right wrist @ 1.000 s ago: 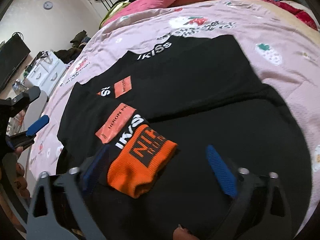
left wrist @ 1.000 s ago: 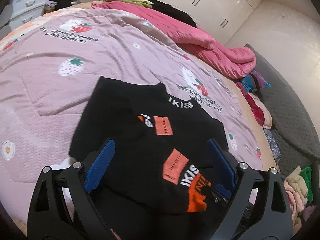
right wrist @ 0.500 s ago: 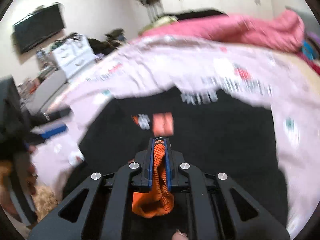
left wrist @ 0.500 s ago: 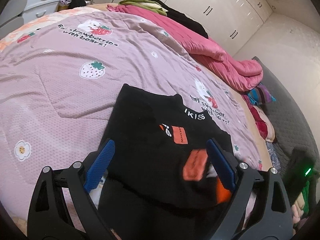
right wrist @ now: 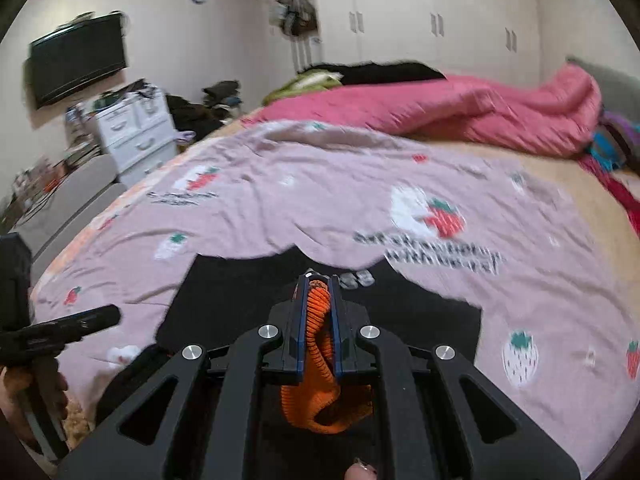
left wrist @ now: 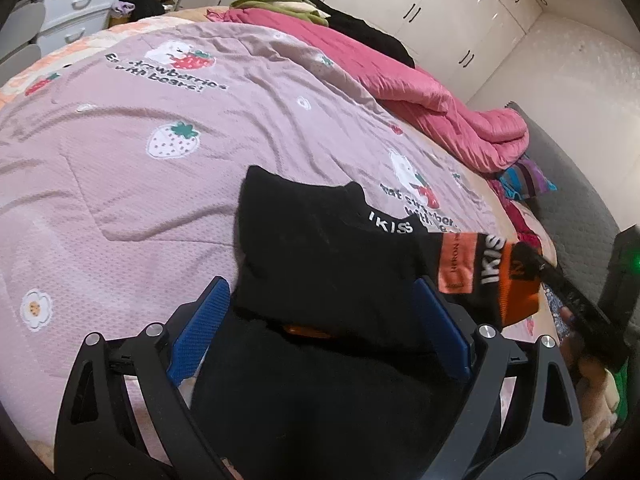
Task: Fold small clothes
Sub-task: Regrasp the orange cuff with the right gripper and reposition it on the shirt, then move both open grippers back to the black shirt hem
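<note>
While the black sweater (left wrist: 320, 264) lies on the pink bedspread (left wrist: 160, 184), the right gripper (right wrist: 318, 280) is clenched on its orange cuff (right wrist: 318, 336), lifted clear of the bed. The left gripper (left wrist: 320, 320) hovers released, the sweater's body spread between and beneath its fingers.

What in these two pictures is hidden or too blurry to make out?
- Sweater hem, left view: cut off behind the left gripper and the bottom edge.
- Orange cuff, right view: pinched in the right gripper, so its lettering is hidden.
- Bedspread writing, right view: blurred.
- Sweater front, left view: only an orange sliver peeks from under a fold.
</note>
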Motion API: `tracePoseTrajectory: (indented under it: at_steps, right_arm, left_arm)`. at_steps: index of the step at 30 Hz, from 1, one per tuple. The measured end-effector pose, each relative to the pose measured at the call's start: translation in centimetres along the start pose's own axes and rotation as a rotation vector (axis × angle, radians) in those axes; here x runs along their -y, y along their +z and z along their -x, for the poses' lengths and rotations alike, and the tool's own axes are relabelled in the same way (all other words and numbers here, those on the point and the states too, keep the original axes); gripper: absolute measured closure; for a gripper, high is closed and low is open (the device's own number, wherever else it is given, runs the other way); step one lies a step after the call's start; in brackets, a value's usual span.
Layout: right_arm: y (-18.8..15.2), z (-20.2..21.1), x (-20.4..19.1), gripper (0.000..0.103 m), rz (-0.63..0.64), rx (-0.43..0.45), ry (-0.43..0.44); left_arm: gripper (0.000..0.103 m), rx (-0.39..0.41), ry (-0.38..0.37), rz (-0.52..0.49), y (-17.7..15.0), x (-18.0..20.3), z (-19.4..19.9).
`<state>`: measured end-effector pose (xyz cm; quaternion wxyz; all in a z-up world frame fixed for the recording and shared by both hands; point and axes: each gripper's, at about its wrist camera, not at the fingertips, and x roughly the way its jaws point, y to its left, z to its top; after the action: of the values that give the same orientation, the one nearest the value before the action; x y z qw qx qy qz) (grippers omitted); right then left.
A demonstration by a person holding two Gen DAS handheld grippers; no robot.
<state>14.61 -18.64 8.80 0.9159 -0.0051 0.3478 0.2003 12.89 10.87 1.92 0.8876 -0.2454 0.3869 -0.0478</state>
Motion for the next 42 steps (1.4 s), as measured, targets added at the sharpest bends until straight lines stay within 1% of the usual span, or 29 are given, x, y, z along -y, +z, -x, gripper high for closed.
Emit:
tracePoseTrajectory:
  at_steps: [4, 9, 18, 22, 27, 30, 31, 35, 37, 39, 40, 42]
  right_arm:
    - [-1.4, -0.5, 1.7, 0.094, -0.059, -0.018, -0.022]
    - [-2.3, -0.9, 2.4, 0.094, -0.091, -0.039, -0.065]
    - [-3.4, -1.3, 3.1, 0.093, -0.108, -0.073, -0.12]
    - [-3.8, -1.5, 3.5, 0.091, -0.119, -0.085, -0.143]
    - [-3.9, -1.2, 4.1, 0.091, -0.137, -0.075, -0.179]
    - [-4.1, -0.9, 4.5, 0.091, -0.152, -0.07, -0.186]
    - [-4.2, -0.8, 4.6, 0.09, -0.159, -0.07, -0.185]
    - [-4.5, -0.5, 4.7, 0.077, -0.168, -0.066, -0.173]
    - [-4.7, -0.3, 4.5, 0.076, -0.17, -0.065, -0.166]
    - [-4.9, -0.3, 4.4, 0.073, -0.17, -0.067, -0.154]
    - [-5.0, -0.2, 4.3, 0.069, -0.17, -0.067, -0.154]
    - [-5.4, -0.2, 4.0, 0.067, -0.169, -0.068, -0.149]
  left_arm:
    - [0.017, -0.019, 0.002, -0.019, -0.3, 0.5, -0.6]
    - [0.017, -0.031, -0.001, -0.032, -0.5, 0.8, -1.0]
    - [0.017, -0.043, -0.008, -0.053, -0.8, 1.4, -1.6]
    - [0.017, -0.047, -0.011, -0.053, -0.8, 1.4, -1.7]
    - [0.017, -0.049, -0.016, -0.051, -0.8, 1.4, -1.9]
    - [0.017, -0.053, -0.016, -0.054, -0.9, 1.3, -2.1]
    - [0.017, -0.055, -0.015, -0.055, -0.9, 1.3, -2.2]
    - [0.017, -0.059, -0.009, -0.068, -0.7, 1.4, -2.6]
    - [0.017, -0.063, -0.007, -0.074, -0.6, 1.5, -2.9]
    - [0.017, -0.065, -0.004, -0.086, -0.3, 1.7, -3.3]
    - [0.017, -0.065, -0.001, -0.093, -0.2, 1.8, -3.4]
    - [0.017, -0.067, 0.014, -0.117, 0.0, 2.1, -3.9]
